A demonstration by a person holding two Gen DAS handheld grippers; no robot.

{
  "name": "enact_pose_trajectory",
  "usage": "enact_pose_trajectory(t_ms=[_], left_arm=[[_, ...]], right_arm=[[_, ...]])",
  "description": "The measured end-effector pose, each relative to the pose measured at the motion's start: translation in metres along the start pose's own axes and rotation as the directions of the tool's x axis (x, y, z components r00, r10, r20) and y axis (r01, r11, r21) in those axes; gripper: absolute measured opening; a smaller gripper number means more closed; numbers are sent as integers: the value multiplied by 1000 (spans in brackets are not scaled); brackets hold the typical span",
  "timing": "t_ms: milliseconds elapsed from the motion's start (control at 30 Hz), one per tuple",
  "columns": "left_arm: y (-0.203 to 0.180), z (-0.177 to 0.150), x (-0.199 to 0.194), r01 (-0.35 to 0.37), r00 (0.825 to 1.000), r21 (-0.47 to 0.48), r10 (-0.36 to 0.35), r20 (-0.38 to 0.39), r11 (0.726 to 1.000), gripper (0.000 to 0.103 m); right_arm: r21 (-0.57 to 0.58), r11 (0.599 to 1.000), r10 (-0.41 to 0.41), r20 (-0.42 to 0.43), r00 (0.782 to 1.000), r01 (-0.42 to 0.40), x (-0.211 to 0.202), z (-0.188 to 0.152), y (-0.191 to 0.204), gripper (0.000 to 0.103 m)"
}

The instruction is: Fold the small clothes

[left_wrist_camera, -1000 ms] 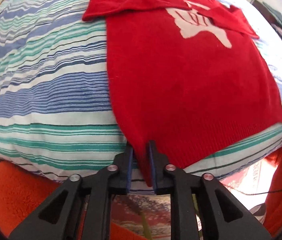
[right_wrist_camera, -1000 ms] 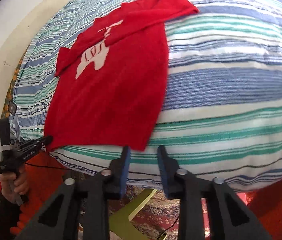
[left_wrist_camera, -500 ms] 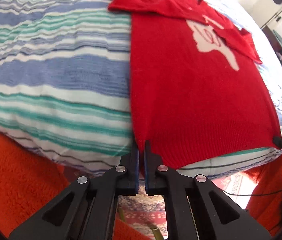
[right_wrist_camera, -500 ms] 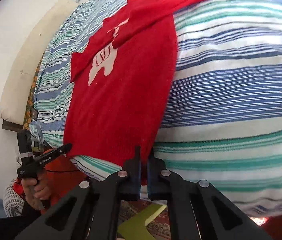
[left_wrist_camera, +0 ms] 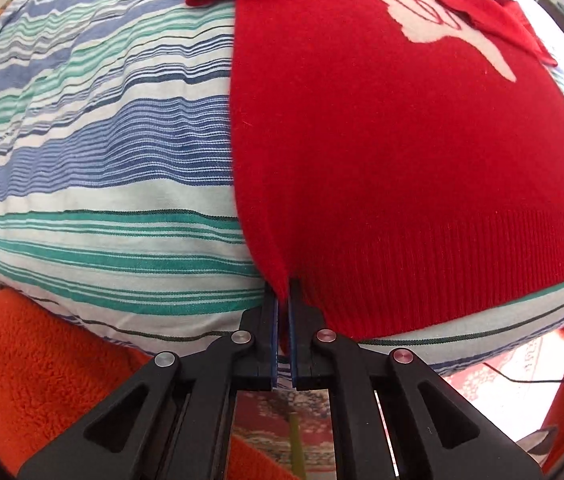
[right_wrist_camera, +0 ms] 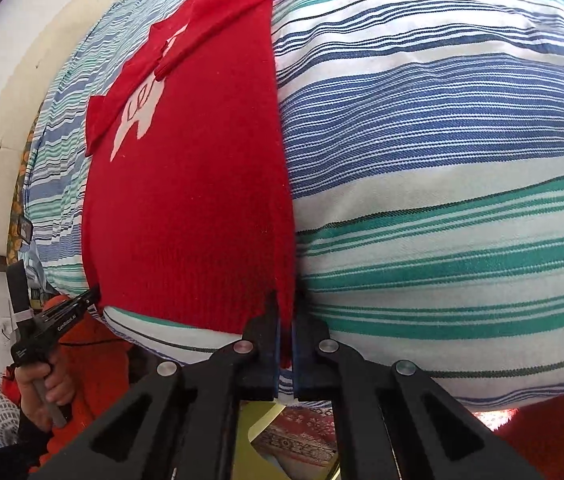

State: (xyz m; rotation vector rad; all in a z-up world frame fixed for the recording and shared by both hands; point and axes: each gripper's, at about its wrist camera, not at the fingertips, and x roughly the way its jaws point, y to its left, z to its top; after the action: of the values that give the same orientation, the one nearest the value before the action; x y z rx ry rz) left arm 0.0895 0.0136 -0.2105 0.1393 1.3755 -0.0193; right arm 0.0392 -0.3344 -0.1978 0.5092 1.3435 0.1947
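The red sweater (left_wrist_camera: 402, 160) lies flat on the striped bed cover (left_wrist_camera: 102, 160). The left hand-held gripper (left_wrist_camera: 283, 304) and right hand-held gripper (right_wrist_camera: 286, 312) each clench a hem corner. Lift both corners evenly, keeping the hem taut, and carry it toward the collar.

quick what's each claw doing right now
left claw: shut on the red sweater hem corner
right claw: shut on the sweater's other hem corner

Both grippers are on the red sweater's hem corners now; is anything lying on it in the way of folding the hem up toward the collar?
Nothing visible. The red sweater lies flat on the striped bedding, only its own folded sleeves across the chest.
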Motion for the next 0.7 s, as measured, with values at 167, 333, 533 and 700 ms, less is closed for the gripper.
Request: enact_pose_trajectory(t_ms=[167, 333, 533, 700], left_arm=[[0, -4, -1, 0, 1000, -2, 0, 0, 1000, 3], [2, -13, -6, -7, 1000, 3, 7, 5, 1000, 3], [4, -15, -8, -8, 1000, 6, 8, 5, 1000, 3], [4, -17, -10, -13, 1000, 10, 13, 5, 1000, 3]], right_arm=[[24, 999, 25, 6, 1000, -25, 1, -2, -2, 1], [20, 1000, 21, 9, 1000, -21, 1, -1, 1, 1], [12, 1000, 10, 11, 1000, -10, 1, -1, 4, 1], [9, 1000, 6, 11, 1000, -7, 1, -1, 5, 1]])
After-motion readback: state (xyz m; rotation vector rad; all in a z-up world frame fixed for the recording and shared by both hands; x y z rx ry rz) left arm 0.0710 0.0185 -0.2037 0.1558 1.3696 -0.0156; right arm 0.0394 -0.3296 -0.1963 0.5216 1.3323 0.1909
